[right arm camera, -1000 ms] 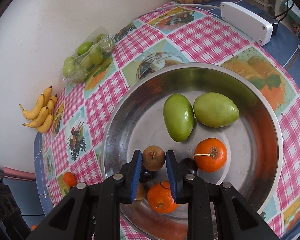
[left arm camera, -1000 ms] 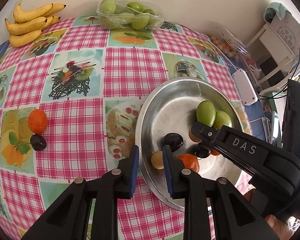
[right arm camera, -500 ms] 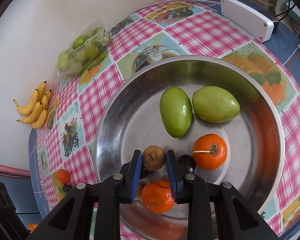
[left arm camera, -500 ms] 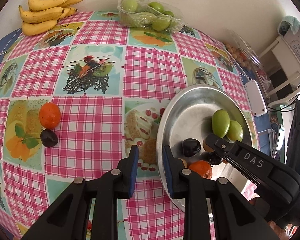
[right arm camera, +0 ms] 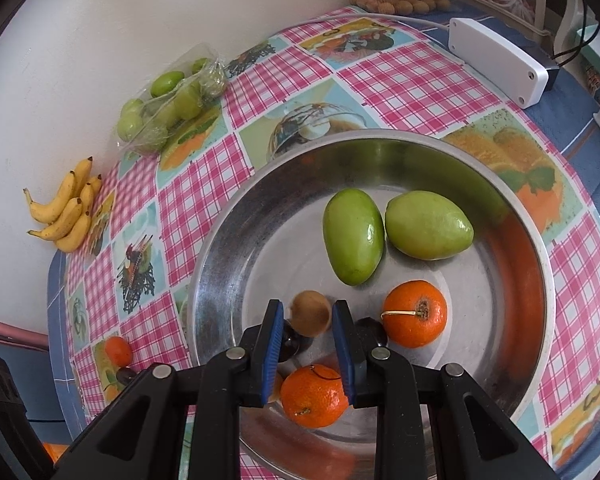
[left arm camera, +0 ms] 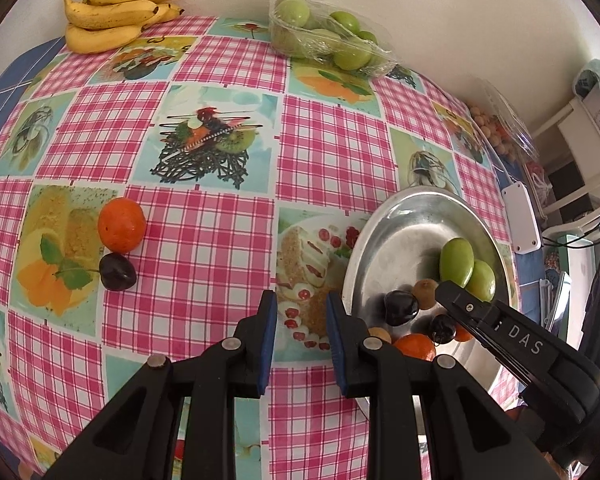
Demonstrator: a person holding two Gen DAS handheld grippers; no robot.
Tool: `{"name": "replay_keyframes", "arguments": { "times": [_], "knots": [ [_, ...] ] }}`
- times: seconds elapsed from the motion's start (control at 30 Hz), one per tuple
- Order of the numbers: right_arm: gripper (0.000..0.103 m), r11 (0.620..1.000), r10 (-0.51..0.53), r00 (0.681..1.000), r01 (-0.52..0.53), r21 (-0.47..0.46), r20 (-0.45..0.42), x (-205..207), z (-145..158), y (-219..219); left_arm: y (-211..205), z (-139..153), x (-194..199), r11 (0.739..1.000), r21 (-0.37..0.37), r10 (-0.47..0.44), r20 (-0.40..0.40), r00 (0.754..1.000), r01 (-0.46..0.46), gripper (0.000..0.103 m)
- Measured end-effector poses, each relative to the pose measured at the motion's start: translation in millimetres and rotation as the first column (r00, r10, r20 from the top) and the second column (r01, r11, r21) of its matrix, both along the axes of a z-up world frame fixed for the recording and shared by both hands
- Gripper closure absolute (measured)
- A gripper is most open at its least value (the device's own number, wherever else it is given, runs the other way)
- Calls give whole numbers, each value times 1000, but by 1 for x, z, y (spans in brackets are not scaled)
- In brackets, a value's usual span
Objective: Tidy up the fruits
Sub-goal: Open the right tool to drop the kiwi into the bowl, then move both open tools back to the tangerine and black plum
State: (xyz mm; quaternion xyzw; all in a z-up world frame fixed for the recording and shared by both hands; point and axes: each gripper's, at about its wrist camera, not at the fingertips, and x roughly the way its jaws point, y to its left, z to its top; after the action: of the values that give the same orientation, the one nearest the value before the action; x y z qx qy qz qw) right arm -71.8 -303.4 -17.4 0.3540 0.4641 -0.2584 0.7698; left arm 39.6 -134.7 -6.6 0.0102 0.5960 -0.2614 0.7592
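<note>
Both the left gripper (left arm camera: pixel 301 334) and right gripper (right arm camera: pixel 307 347) are closed, empty. A tangerine (left arm camera: pixel 121 224) and dark plum (left arm camera: pixel 118 271) lie touching near the surface's left edge, outside the metal bowl (left arm camera: pixel 396 216). Both probably light, round, roll-prone; the plum bruises easily, so pinch across its middle.

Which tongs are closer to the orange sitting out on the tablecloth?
Left. The left tongs hang over the cloth beside the bowl, with that orange further left; the right tongs are over the bowl's fruit.
</note>
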Motion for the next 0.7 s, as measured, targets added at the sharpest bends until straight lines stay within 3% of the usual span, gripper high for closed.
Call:
{"name": "replay_keyframes", "arguments": {
  "times": [0.23, 0.3, 0.37, 0.43, 0.7],
  "knots": [
    [75, 1000, 18, 1000, -18, -21, -5, 2, 2, 3, 6, -3, 3, 999, 2, 35, -9, 999, -35, 73],
    [73, 999, 28, 1000, -29, -37, -13, 4, 3, 4, 9, -5, 6, 998, 17, 59, -9, 998, -59, 55],
    [61, 997, 42, 999, -44, -60, -26, 6, 4, 7, 13, -6, 8, 996, 39, 86, -6, 996, -85, 46],
    [45, 993, 61, 997, -66, -99, -50, 9, 6, 12, 17, -8, 11, 993, 49, 108, -11, 994, -108, 45],
    [29, 969, 127, 988, -143, -204, -91, 18, 14, 28, 43, -6, 25, 977, 72, 197, 37, 980, -200, 28]
  ]
}}
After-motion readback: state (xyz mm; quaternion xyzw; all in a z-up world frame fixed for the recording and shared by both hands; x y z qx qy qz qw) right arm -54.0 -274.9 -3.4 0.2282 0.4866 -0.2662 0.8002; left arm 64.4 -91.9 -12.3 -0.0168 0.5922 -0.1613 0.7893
